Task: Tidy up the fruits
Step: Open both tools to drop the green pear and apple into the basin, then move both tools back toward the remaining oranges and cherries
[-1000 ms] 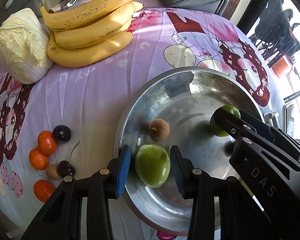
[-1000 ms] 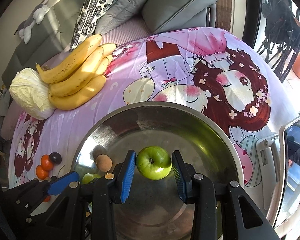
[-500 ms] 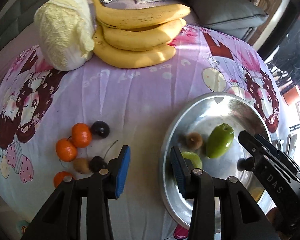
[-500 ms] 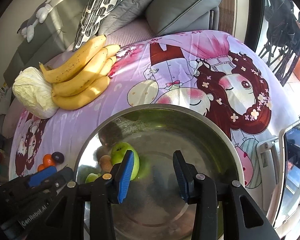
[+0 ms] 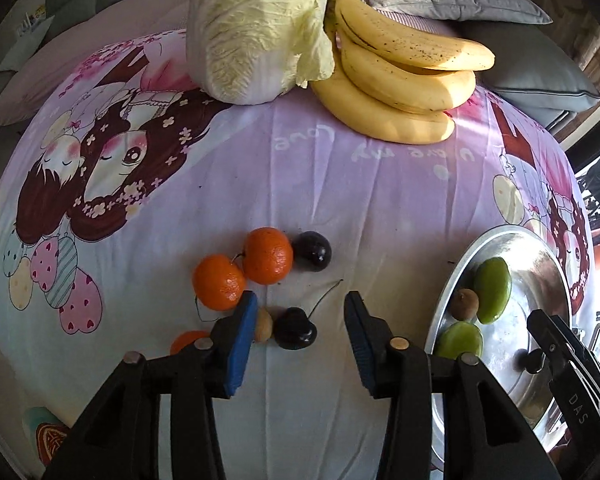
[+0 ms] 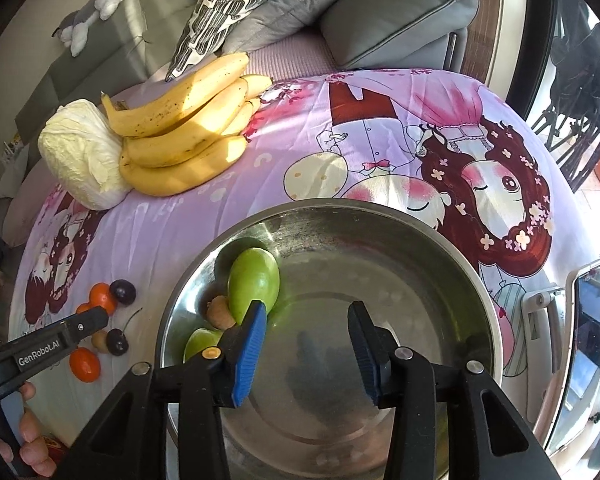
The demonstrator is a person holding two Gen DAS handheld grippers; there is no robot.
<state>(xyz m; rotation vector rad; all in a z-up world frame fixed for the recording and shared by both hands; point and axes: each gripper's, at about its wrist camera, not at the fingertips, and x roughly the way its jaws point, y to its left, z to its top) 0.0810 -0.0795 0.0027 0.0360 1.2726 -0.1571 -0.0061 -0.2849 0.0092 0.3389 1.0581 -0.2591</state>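
- While its jaws were opening, the left gripper (image 5: pixel 300 320) hung over the printed cloth (image 5: pixel 340 184), holding nothing; a dark cherry (image 5: pixel 295 328) lay on the cloth in the gap between the blue pads, touching neither.
- Just beside that cherry, at its nine o'clock, sat a small brown fruit (image 5: pixel 263 325), partly behind the left pad.
- Two oranges (image 5: pixel 244 274) touched each other at twelve o'clock from the gripper, with a second dark cherry (image 5: pixel 312 251) against the right-hand one; a third orange (image 5: pixel 188 340) peeked out at nine o'clock.
- As its jaws were opening too, the right gripper (image 6: pixel 306 330) hovered over the steel bowl (image 6: pixel 380 216), nothing between its pads.
- Inside the bowl, at its nine o'clock side, lay a green apple (image 6: pixel 254 280), a brown fruit (image 6: pixel 219 312) and another green fruit (image 6: pixel 200 344), bunched together.
- At twelve o'clock on the cloth, well apart from the bowl, bananas (image 5: pixel 400 76) leaned against a cabbage (image 5: pixel 256 28).
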